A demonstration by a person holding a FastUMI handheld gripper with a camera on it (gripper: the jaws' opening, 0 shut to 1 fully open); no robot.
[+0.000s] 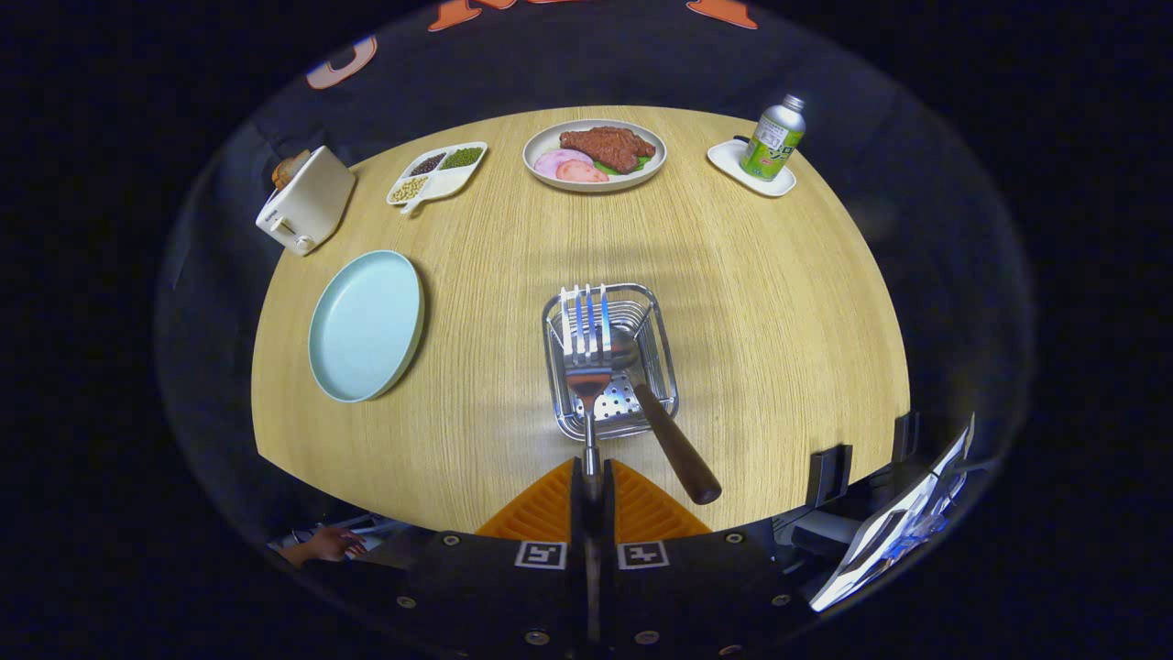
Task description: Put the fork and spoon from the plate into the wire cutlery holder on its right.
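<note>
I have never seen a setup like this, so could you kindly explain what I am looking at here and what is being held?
A person holds a handheld two-finger tool, and the camera rides on it, looking forward along its orange fingers. Those fingers are shut on the handle of a fork, whose tines point out over a wire cutlery holder on the wooden table. A spoon with a brown handle leans in that holder. To the holder's left lies an empty pale blue plate. Farther off are a toaster, a divided dish of beans, a plate of food and a can on a small white tray.
</note>
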